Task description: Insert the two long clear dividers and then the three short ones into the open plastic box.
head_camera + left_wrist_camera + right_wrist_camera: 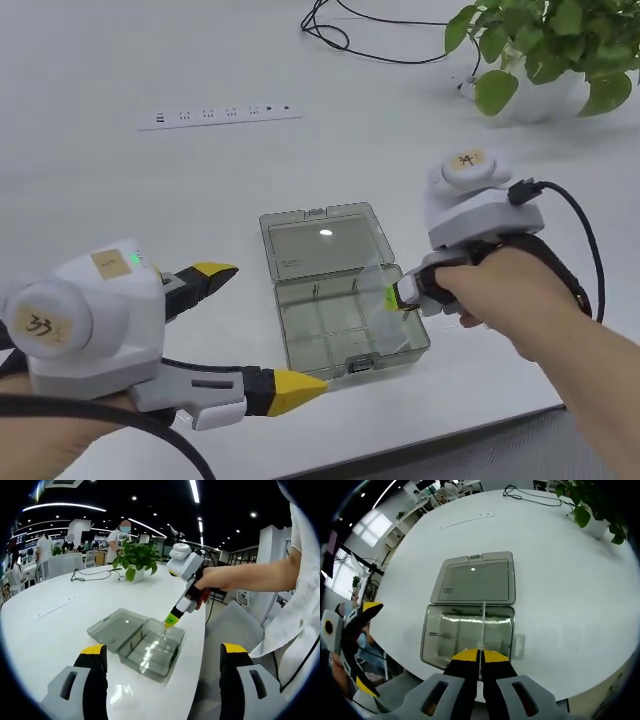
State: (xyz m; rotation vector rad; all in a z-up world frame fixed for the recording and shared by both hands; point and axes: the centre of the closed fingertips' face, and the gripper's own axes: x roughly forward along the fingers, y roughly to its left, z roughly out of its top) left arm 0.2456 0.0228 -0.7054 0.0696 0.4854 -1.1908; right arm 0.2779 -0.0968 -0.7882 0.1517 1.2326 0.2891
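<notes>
1. Looking down in the head view, the right gripper (400, 297) pinches a clear divider (380, 290) over the right part of the open plastic box (288, 340). The lid (325, 240) lies flat on the far side, and the left gripper (255, 330) hovers near left.
2. Left gripper view: its jaws stand spread and empty, with the box beyond.
3. Right gripper view: the divider sits edge-on between pressed tips. This looks like a seating step; next, align it with the wall slots and push straight down.
</notes>
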